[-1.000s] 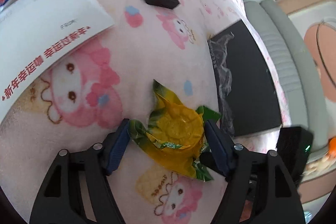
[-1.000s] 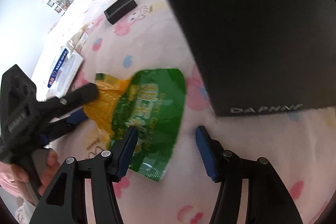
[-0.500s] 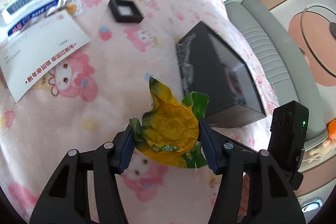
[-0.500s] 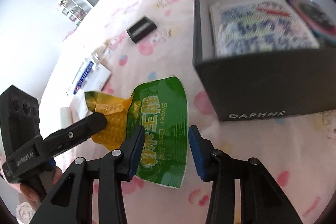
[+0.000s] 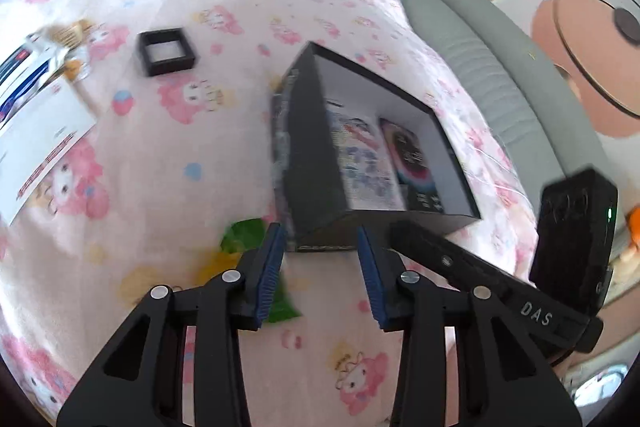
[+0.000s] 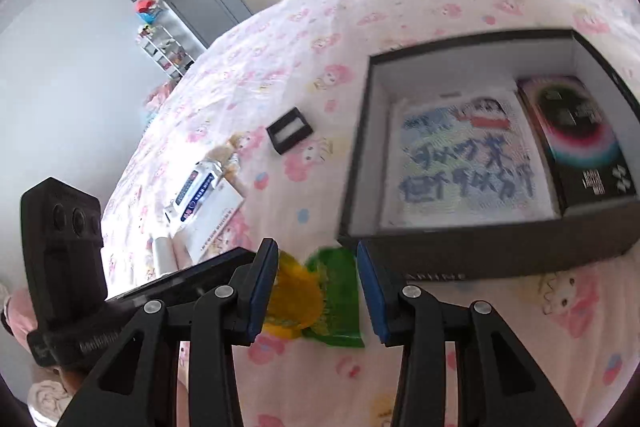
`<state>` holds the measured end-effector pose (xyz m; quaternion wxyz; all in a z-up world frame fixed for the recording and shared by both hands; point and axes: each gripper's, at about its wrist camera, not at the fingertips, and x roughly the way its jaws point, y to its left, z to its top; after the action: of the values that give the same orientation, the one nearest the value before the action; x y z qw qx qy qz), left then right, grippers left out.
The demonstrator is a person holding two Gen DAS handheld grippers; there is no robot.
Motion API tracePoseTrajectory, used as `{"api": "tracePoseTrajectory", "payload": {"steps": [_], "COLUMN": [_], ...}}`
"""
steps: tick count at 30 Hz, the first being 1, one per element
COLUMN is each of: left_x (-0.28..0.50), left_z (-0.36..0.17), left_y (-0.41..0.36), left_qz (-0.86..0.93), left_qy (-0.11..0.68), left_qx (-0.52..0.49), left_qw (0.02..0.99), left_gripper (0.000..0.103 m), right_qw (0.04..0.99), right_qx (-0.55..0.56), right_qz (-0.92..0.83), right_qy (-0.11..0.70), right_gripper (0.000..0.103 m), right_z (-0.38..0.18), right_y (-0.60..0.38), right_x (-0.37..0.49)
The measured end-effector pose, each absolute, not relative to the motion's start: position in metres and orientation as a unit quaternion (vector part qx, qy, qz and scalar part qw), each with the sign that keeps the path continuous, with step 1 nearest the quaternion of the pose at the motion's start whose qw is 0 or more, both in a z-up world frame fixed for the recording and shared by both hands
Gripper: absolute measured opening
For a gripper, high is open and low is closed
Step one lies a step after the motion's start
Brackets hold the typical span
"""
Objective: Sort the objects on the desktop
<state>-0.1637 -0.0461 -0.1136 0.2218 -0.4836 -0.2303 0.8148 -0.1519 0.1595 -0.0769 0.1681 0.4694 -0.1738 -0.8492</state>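
Your left claw is closing with nothing between its blue pads. Your right claw stands part open and also grips nothing. The green-and-yellow snack packet shows through its gap but appears to lie flat on the pink blanket beneath, just beside the near corner of the open black box, which sits toward the blanket's right edge.

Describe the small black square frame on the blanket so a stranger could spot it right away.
Start at the big open black box on the pink cartoon blanket. Look beyond its left wall, toward the white papers: the small black frame lies alone there. It is the only black thing with a pale centre.
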Motion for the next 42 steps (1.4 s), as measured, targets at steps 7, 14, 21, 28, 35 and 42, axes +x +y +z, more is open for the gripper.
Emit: {"api": "tracePoseTrajectory", "payload": {"steps": [7,14,21,28,35,42], "left_x": [-0.143,-0.13,-0.136,-0.136,-0.143,-0.141], "left_z": [-0.151,-0.189,-0.217,-0.221,-0.23,-0.225], "left_y": [-0.086,-0.132,-0.13,-0.129,-0.125,-0.119], "left_qz": [0.813,0.796,0.776,0.772,0.761,0.759], "left_qy": [-0.251,-0.322,-0.337,-0.351,-0.366,-0.371], "left_qx": [-0.502,-0.496,-0.514,-0.506,-0.507,-0.497], "left_qw": [0.154,0.128,0.139,0.158,0.172,0.198], "left_gripper": [0.037,0.042,0.053,0.053,0.054,0.044], "right_qw": [0.153,0.176,0.18,0.186,0.175,0.196], "right_qx": [0.535,0.549,0.546,0.56,0.57,0.552], "right_qz": [-0.813,-0.802,-0.804,-0.791,-0.792,-0.803], "right_qy": [-0.17,-0.157,-0.151,-0.161,-0.132,-0.114], "right_gripper": [0.037,0.04,0.055,0.06,0.049,0.016], "right_z": [-0.132,-0.157,-0.163,-0.177,-0.199,-0.193], "right_y": [0.171,0.136,0.106,0.087,0.072,0.068], "right_x": [-0.12,-0.139,-0.165,-0.18,-0.194,-0.181]}}
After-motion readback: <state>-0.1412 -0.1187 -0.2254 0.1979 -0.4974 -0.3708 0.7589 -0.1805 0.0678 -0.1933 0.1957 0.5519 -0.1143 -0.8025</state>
